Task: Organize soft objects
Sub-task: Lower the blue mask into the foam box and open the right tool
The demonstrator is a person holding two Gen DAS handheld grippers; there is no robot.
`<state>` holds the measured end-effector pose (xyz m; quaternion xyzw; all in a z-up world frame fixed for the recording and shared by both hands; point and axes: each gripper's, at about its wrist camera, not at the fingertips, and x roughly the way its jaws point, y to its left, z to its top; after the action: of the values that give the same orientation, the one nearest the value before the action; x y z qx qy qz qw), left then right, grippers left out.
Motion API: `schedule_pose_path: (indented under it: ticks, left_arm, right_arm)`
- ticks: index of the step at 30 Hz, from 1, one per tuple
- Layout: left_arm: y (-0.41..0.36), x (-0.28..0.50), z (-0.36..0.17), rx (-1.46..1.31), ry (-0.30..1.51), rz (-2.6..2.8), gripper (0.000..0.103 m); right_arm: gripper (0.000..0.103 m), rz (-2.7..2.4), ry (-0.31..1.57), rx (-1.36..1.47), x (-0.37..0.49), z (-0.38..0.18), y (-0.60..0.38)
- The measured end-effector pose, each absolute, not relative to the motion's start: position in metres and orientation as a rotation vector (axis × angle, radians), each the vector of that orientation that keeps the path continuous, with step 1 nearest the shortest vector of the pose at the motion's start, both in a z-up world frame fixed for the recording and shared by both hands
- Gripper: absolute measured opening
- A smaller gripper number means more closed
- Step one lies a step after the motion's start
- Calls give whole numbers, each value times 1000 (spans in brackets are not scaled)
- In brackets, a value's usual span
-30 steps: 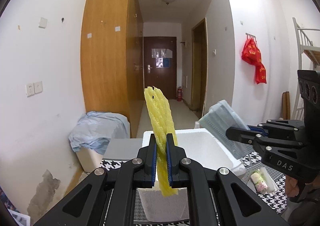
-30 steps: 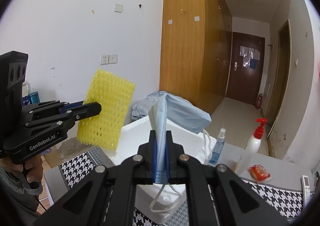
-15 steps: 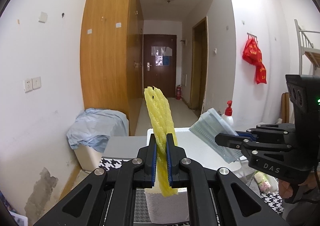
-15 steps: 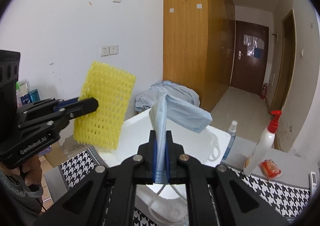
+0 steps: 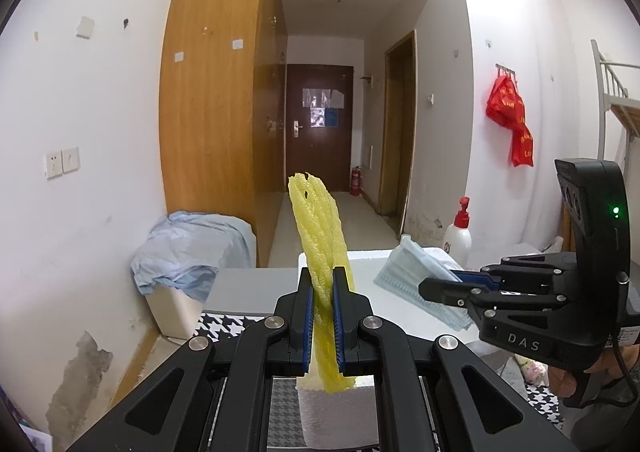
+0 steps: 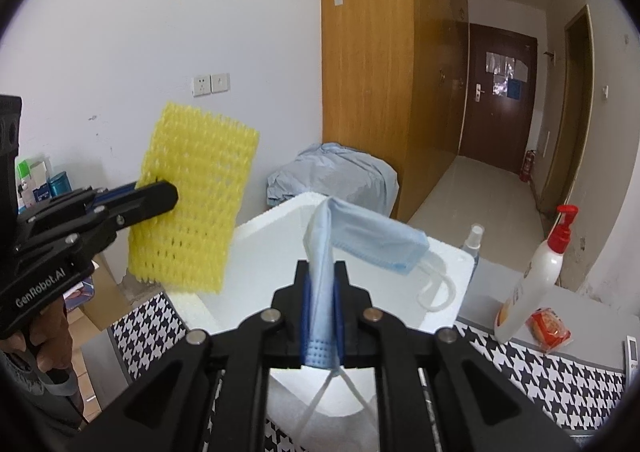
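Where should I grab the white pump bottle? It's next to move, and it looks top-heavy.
Grip the white pump bottle around its wide body, coming level from its open front side; the narrow red pump head offers little hold. It stands upright on the table beside the foam box, probably stable.

Each of the 2 cameras is set on a gripper and is pointed forward along its fingers, very near them. The white foam box (image 5: 362, 256) (image 6: 280, 212), the wooden wardrobe (image 5: 216, 112) and the dark door (image 6: 500, 92) are seen in both views.
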<state>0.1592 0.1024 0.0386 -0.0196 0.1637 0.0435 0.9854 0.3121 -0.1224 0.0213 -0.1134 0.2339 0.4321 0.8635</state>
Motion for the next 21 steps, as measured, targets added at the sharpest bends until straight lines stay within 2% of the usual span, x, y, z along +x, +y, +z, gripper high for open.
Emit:
schedule_pose_path:
  ticks: [1,3,4,9,19,21]
  left_arm:
    - [102,160,39,-41,330,86,9]
    - [103,161,38,-44,330,84,9]
    - [103,161,38,-44,332,82,9]
    - [108,162,38,-49,334,90,9]
    - [103,163,39,-43,341,83,9]
    - [104,165,38,-49,345,77,9]
  right_arm:
    - [26,905,494,-236,312,21,-123]
    - [73,913,495,-232,312,20,-124]
    - [80,916,492,-227,312,21,-123]
    - [87,908,498,-221,311,22,-126]
    - [92,897,477,-218,307,25,-136]
    - [96,893,462,-204,306,26,-144]
